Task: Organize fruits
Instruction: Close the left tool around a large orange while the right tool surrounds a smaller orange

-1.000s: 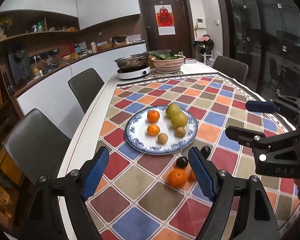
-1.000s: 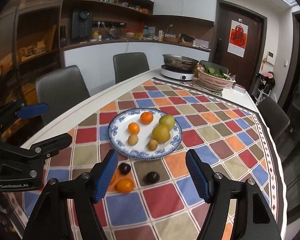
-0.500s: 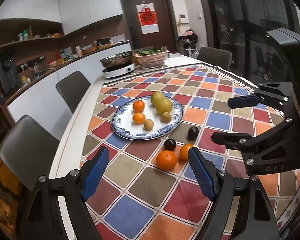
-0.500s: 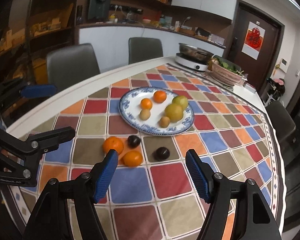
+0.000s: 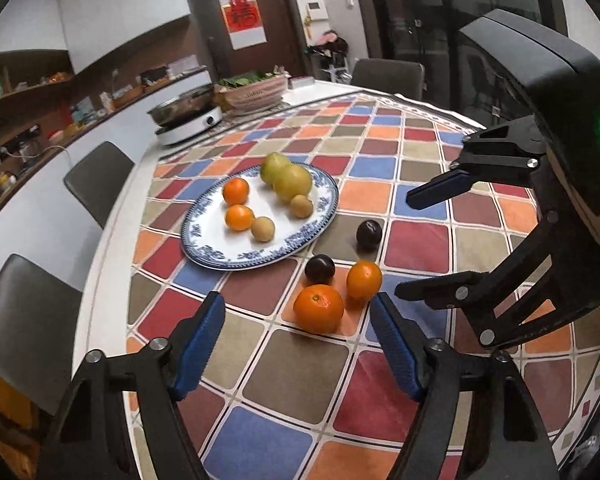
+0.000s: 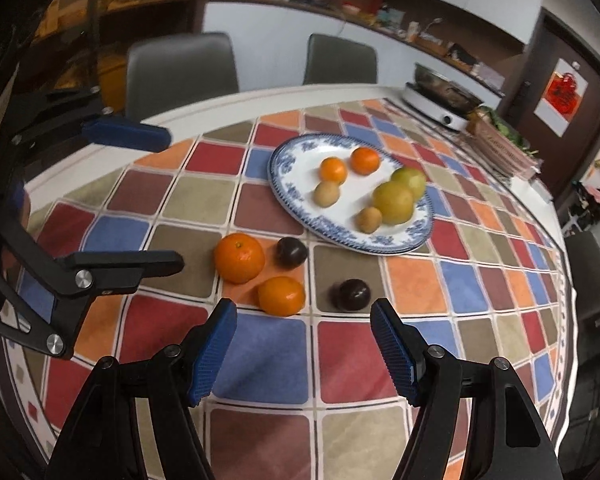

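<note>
A blue-and-white plate (image 5: 204, 240) on the checked tablecloth holds two small oranges, two yellow-green fruits and two small brown ones. In front of it lie loose fruits: a large orange (image 5: 318, 309), a smaller orange (image 5: 364, 280) and two dark plums (image 5: 320, 269) (image 5: 369, 235). My left gripper (image 5: 296, 300) hovers just short of the large orange, its jaws closing with nothing between them. My right gripper (image 6: 304, 308) is open and empty, just short of the smaller orange (image 6: 281, 295) and a plum (image 6: 352, 294). Each gripper shows in the other's view, right gripper (image 5: 420, 240) and left gripper (image 6: 168, 200).
At the far end of the table stand an induction cooker with a steel pot (image 5: 188, 120) and a basket of greens (image 5: 252, 90). Grey chairs (image 5: 96, 180) (image 6: 180, 72) line the table's white edge. Shelves and a counter run along the wall behind.
Both grippers have sunk toward the tablecloth and rolled, so the loose fruits look larger and nearer. The left jaws stand narrower than before.
</note>
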